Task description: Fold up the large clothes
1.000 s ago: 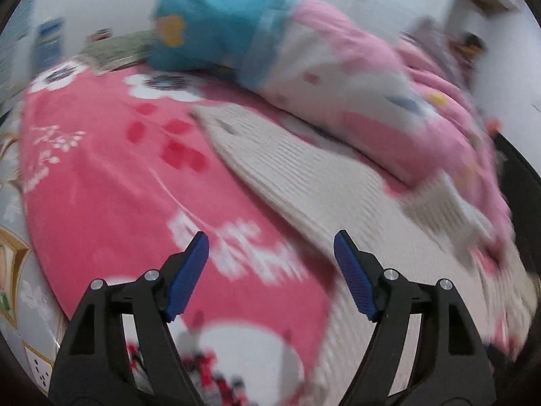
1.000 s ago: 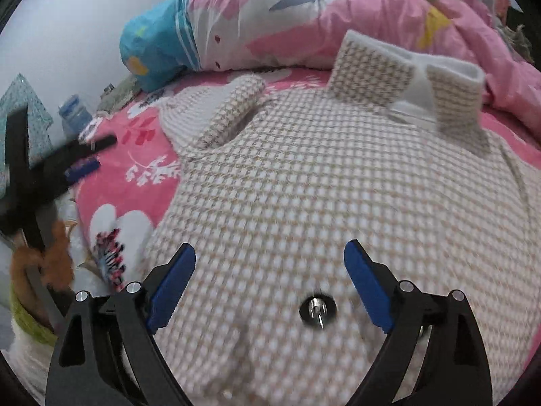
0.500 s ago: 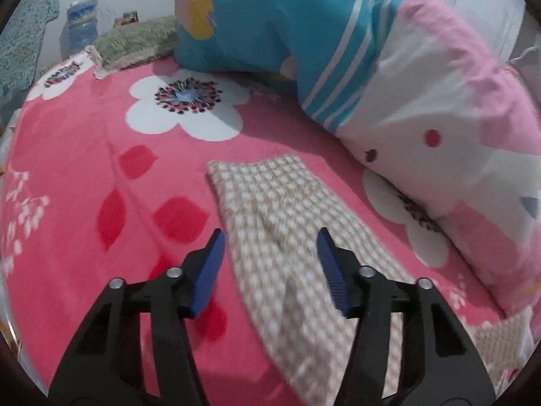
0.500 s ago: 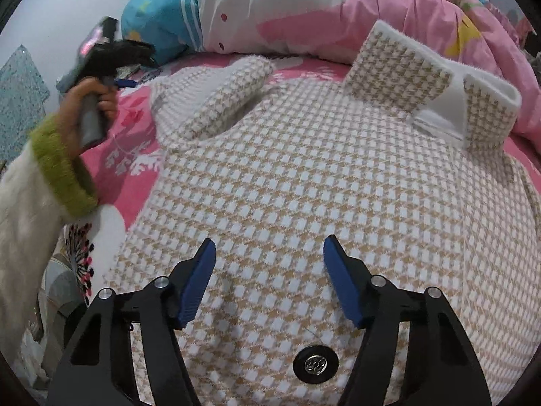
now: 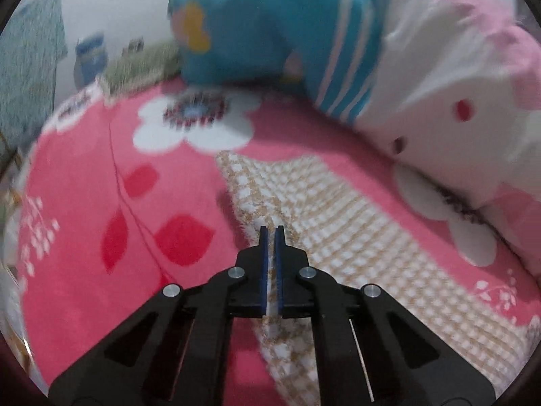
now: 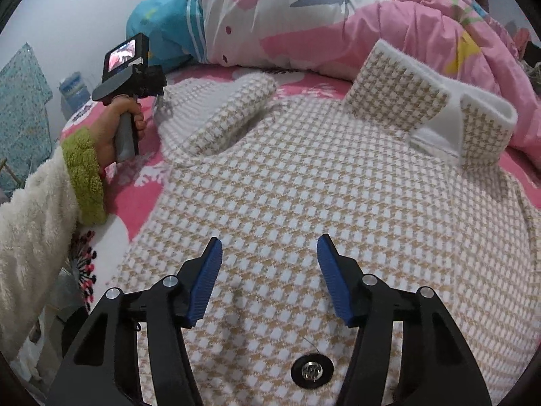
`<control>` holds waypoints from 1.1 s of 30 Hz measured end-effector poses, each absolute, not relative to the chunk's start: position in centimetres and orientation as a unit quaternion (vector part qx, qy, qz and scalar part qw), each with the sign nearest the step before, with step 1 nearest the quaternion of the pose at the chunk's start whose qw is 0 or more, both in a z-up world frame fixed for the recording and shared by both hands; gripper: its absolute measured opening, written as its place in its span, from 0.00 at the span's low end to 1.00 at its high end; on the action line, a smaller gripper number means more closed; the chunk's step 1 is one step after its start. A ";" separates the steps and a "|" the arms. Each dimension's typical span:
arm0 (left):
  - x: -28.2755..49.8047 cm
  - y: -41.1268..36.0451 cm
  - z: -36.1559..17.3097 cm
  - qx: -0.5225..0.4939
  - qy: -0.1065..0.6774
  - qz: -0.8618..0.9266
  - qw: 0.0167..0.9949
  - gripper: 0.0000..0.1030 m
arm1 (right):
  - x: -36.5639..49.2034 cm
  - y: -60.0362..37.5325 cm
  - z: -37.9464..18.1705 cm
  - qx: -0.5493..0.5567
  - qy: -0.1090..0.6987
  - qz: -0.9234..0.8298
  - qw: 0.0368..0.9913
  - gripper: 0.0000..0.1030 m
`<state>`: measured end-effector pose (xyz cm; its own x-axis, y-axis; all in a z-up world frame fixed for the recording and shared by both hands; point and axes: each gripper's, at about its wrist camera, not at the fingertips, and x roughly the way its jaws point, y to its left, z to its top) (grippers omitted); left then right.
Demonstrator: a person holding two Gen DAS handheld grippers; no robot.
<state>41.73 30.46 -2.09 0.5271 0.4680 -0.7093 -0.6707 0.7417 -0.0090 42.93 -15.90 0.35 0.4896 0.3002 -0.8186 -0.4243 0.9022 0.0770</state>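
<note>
A large beige-and-white houndstooth coat point(image 6: 321, 182) lies spread flat on a pink floral bed, collar point(image 6: 429, 101) at the far side. Its sleeve point(image 5: 338, 209) runs across the left wrist view. My left gripper point(image 5: 269, 233) is shut on the sleeve's edge near the cuff, with cloth showing between the blue pads. In the right wrist view the left gripper's body point(image 6: 130, 71) sits at the sleeve end, held by a hand. My right gripper point(image 6: 268, 264) is open and hovers over the coat's body, just above a black snap button point(image 6: 311, 370).
A blue, white and pink quilt point(image 6: 304, 17) is piled along the far side of the bed point(image 5: 118, 203), close behind the sleeve. A blue container point(image 6: 72, 89) and a teal patterned cloth point(image 6: 20, 115) stand beyond the bed's left edge.
My left gripper moved onto the sleeve cuff and closed on it. My right gripper stayed open over the coat and shifted slightly forward.
</note>
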 end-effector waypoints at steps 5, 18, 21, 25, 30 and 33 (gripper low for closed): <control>39.1 23.5 4.4 -0.057 0.291 0.285 0.911 0.03 | 41.1 -17.8 2.8 -0.045 0.446 0.199 0.871 0.55; 29.7 2.6 3.4 0.025 0.332 0.021 0.943 0.03 | 33.4 -27.4 5.8 0.025 0.430 0.128 0.893 0.55; 28.4 0.6 -0.3 -0.013 0.378 -0.045 0.924 0.06 | 32.4 -29.8 5.2 0.051 0.440 0.112 0.890 0.55; 25.7 -0.1 -1.5 -0.023 0.381 -0.073 0.921 0.48 | 31.6 -32.8 4.6 0.093 0.449 0.103 0.883 0.56; 19.6 2.4 1.0 -0.034 0.329 -0.093 0.939 0.65 | 32.3 -35.2 4.9 0.157 0.449 0.113 0.872 0.56; 18.6 4.3 1.5 -0.050 0.332 -0.072 0.939 0.68 | 33.2 -35.5 5.1 0.201 0.448 0.140 0.860 0.56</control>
